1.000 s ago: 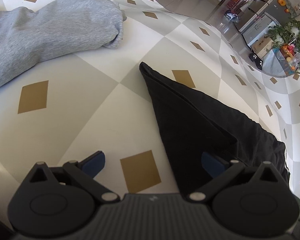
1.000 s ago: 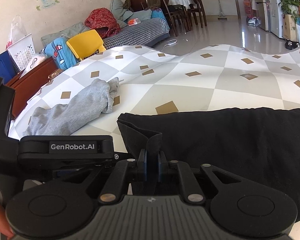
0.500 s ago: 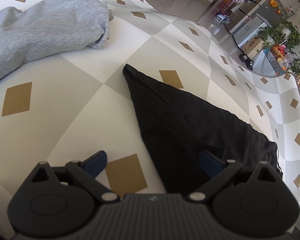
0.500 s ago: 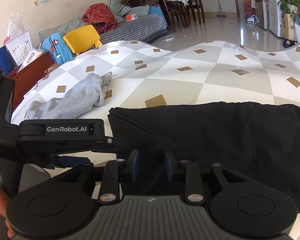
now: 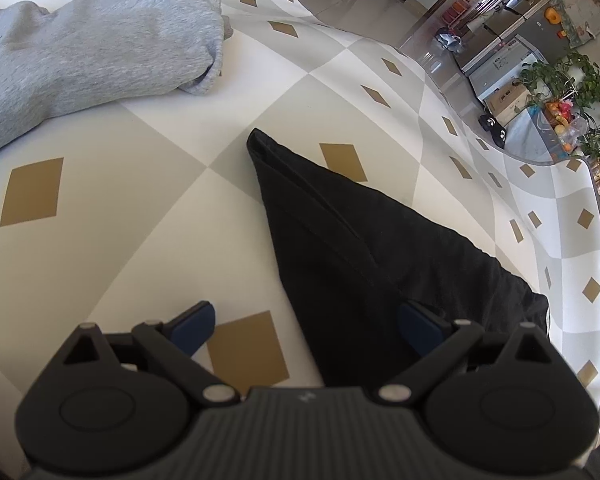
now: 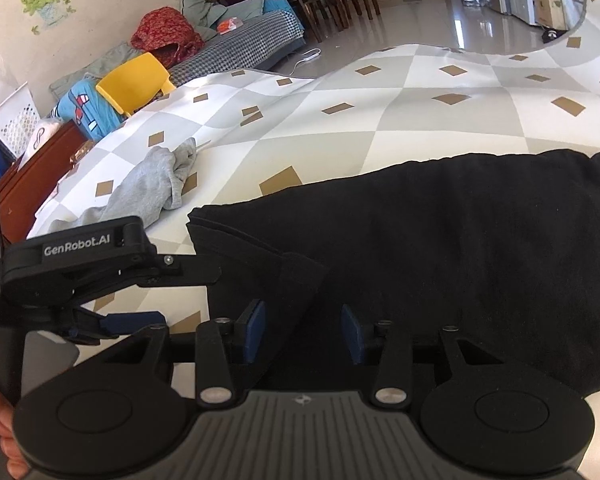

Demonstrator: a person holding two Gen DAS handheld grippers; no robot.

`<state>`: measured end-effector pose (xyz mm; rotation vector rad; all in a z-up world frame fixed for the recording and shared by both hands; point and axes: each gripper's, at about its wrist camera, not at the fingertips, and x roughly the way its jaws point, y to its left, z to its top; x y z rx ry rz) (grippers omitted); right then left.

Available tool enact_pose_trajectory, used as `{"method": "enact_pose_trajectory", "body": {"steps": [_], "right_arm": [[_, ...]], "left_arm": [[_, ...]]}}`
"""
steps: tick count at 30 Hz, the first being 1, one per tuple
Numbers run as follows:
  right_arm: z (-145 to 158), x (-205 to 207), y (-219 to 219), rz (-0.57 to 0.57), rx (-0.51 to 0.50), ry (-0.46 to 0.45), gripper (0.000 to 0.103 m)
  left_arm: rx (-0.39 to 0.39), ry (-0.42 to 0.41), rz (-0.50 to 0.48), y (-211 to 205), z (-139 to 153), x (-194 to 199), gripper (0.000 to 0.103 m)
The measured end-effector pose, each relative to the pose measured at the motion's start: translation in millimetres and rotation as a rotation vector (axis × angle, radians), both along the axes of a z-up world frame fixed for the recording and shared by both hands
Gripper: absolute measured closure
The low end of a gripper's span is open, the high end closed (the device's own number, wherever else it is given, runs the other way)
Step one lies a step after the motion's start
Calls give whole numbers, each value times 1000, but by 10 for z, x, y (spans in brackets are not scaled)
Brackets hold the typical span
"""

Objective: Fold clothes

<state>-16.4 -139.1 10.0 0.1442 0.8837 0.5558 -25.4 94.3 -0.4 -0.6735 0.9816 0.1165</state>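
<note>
Looking past our right claw (image 6: 303, 330), we see its jaws have just been opening, a flap of the folded black cotton garment (image 6: 440, 240) loose between them. Our left claw (image 5: 306, 326) gapes wide over the garment's edge on the diamond-patterned tabletop (image 5: 112, 248).

Left hand-held gripper (image 5: 306, 322) spread wide over folded black garment (image 5: 364, 248); contact unclear.

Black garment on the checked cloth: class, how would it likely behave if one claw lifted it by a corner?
The black garment would probably droop: it lies limp in soft folded layers. Its layers might slide apart, since the corner flap already lies loose. It looks light, a thin fabric lying flat.
</note>
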Motion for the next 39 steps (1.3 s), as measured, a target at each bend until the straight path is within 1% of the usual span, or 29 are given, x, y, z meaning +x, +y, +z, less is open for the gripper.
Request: {"method": "enact_pose_trajectory", "body": {"steps": [2, 9, 13, 14, 15, 16, 17, 19, 22, 25, 26, 29, 30, 32, 33, 36, 39], "right_arm": [[-17, 21, 22, -2, 11, -2, 61], [-105, 39, 215, 36, -14, -31, 61], [-125, -25, 323, 79, -32, -80, 61], [-119, -49, 344, 86, -38, -97, 66], [-107, -71, 361, 95, -43, -111, 77], [-93, -92, 378, 104, -48, -125, 82], [-78, -108, 386, 114, -41, -131, 86], [-37, -139, 397, 135, -21, -145, 87], [-11, -168, 415, 164, -12, -159, 87], [-9, -188, 437, 206, 1, -150, 87], [-7, -200, 455, 220, -4, -152, 87], [-9, -246, 512, 241, -63, -198, 87], [-14, -249, 517, 232, -77, -209, 84], [-44, -207, 490, 199, -85, -193, 75], [-60, -185, 475, 183, -88, -184, 73], [-96, -108, 408, 120, -76, -142, 69], [-125, -44, 355, 93, -27, -94, 66]], "left_arm": [[5, 3, 7, 13, 8, -7, 3], [10, 10, 25, 72, 9, -14, 2], [26, 12, 45, 99, 30, -30, 0], [32, 12, 51, 106, 36, -31, 0], [38, 12, 56, 113, 41, -32, 0], [44, 13, 62, 119, 46, -33, 0], [48, 14, 68, 126, 47, -36, 0], [53, 17, 83, 143, 48, -44, 0], [52, 24, 101, 168, 34, -52, 0], [56, 27, 109, 188, 28, -58, 0], [57, 27, 111, 197, 29, -63, 0], [53, 26, 119, 219, 23, -70, 0], [51, 27, 120, 223, 20, -71, 0], [48, 29, 119, 227, 14, -70, 0], [47, 30, 118, 228, 13, -71, 0], [46, 31, 115, 231, 13, -68, 0], [42, 30, 113, 233, 12, -66, 0]]}}
